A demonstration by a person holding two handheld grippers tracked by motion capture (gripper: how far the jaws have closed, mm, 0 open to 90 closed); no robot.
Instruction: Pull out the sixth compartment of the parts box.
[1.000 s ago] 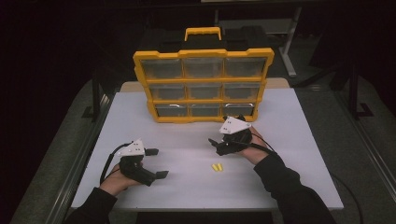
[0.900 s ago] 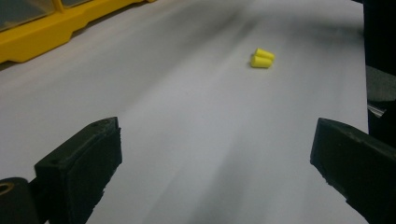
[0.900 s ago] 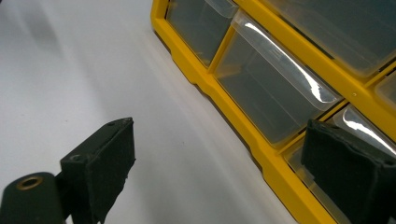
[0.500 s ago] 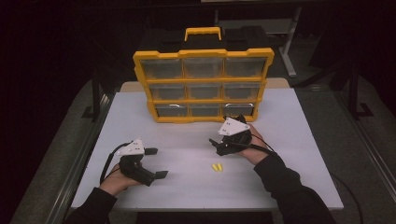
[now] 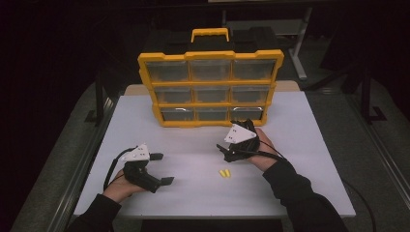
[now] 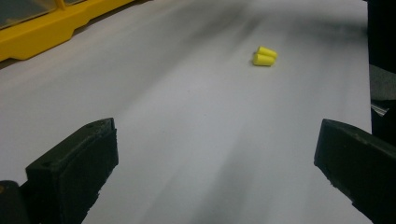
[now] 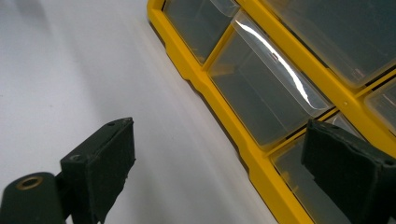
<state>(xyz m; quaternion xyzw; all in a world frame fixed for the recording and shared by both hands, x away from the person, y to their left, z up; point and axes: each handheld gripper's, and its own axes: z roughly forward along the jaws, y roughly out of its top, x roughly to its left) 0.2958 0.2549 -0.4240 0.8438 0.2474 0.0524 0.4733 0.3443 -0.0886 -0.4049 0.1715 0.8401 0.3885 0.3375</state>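
On the white table (image 5: 300, 145), both tongs (image 5: 161, 168) (image 5: 223, 151) gape wide, empty, near yellow earplugs (image 5: 223, 173).

The yellow drawer organizer (image 7: 289, 116) is cut off by the top and right edges of the right gripper view, and whatever lies inside its clear drawers (image 5: 211, 70) is too dim to tell from the high view. The two small yellow pieces (image 5: 224, 173) are too tiny there to identify. Both forearms leave the frame's bottom edge.
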